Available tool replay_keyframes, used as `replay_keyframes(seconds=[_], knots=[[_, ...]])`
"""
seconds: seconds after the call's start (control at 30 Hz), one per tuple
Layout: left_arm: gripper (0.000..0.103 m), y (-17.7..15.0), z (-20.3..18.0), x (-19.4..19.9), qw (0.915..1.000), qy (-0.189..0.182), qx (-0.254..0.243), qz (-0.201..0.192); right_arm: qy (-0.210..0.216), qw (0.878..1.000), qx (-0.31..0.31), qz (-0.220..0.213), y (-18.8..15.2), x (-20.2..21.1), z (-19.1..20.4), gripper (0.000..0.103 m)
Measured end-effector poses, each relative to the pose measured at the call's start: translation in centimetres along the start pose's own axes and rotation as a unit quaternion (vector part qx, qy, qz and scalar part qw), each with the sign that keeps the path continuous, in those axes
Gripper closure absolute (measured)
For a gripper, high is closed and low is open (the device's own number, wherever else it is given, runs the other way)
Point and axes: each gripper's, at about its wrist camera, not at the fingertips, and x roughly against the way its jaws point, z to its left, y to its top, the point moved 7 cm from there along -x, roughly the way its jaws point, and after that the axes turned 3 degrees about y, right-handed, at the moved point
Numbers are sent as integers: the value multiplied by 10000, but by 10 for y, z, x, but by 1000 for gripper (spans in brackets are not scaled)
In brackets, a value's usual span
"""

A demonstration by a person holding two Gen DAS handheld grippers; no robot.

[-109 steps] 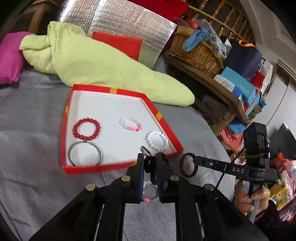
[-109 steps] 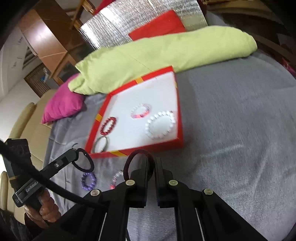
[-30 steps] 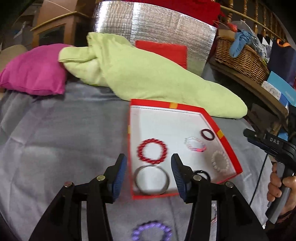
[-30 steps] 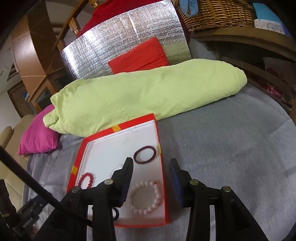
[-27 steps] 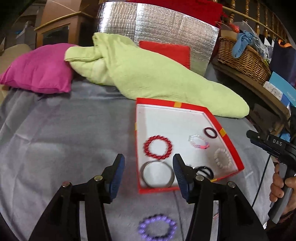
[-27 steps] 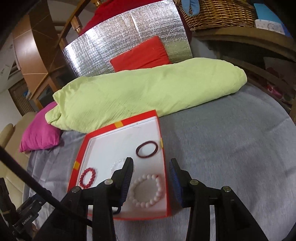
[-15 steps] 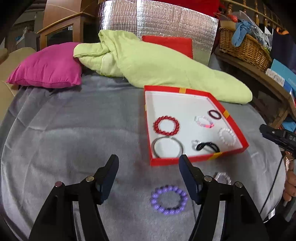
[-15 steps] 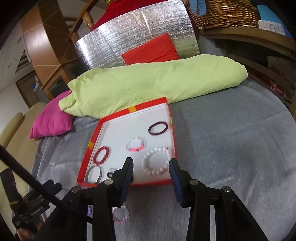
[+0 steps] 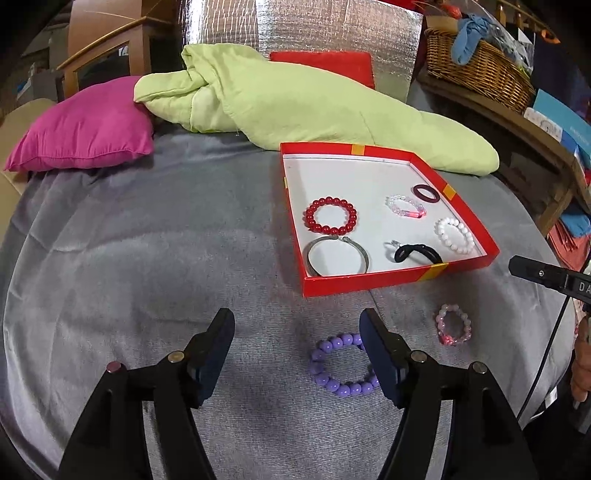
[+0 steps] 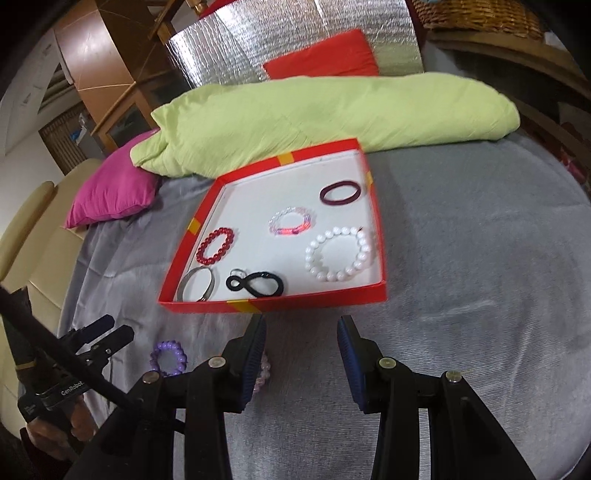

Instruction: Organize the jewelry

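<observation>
A red box (image 9: 369, 285) with a white floor lies on the grey cloth and holds several bracelets: red beads (image 9: 331, 220), a silver bangle (image 9: 338, 255), a black hair tie (image 9: 417, 253), white pearls (image 9: 455, 235), a clear-pink one (image 9: 406, 206) and a dark red ring (image 9: 425, 193). A purple bead bracelet (image 9: 341, 365) and a pink bead bracelet (image 9: 453, 324) lie on the cloth in front of the box. My left gripper (image 9: 297, 341) is open and empty, with the purple bracelet by its right finger. My right gripper (image 10: 301, 341) is open and empty, just before the box (image 10: 280, 304).
A lime-green quilt (image 9: 314, 99) and a magenta pillow (image 9: 85, 129) lie behind the box. A silver foil panel (image 9: 295, 33) and a red cushion (image 9: 325, 62) stand further back. A wicker basket (image 9: 480, 70) sits on a wooden shelf at the right.
Both grippers let go of their pieces, the black hair tie and the dark red ring, into the box, opened, and drew back toward the near side. The loose purple and pink bracelets came into view.
</observation>
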Motion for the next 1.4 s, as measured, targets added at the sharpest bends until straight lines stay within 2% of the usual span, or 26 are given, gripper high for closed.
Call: replay_keyframes(seconds=[0.2,0.4,0.57,0.73,0.83,0.9,1.0,1.03,1.13,1.17,1.4], knots=[[32,-4,0,-4,9997,-3,-201,117,132,9993,11,344,-9,-17,8,60],[32,-15,-6,-5,9980,-10,-605,206,151,9975,156,666,-20,-33,17,60],[31,-23,-11,-2,9962,-172,-814,244,124,9964,303,780,-25,-40,22,61],[31,-28,-20,3,9946,-615,-786,268,101,9951,369,917,-32,-47,23,70],[31,-30,-26,1,9938,-714,-794,314,108,9942,418,985,-36,-52,25,77],[31,-31,-29,-1,9934,-717,-823,358,79,9935,521,1013,-39,-56,29,78],[31,-33,-33,-6,9926,-678,-905,441,-63,9919,773,1010,-44,-61,36,85],[31,-34,-34,-8,9924,-675,-916,462,-140,9914,859,982,-45,-62,36,90],[31,-37,-35,-13,9921,-642,-921,552,-178,9913,909,935,-44,-61,35,91],[31,-38,-35,-14,9921,-620,-921,586,-181,9916,896,915,-44,-60,34,95],[31,-40,-41,-21,9916,-594,-942,664,-276,9948,558,805,-34,-51,13,95]])
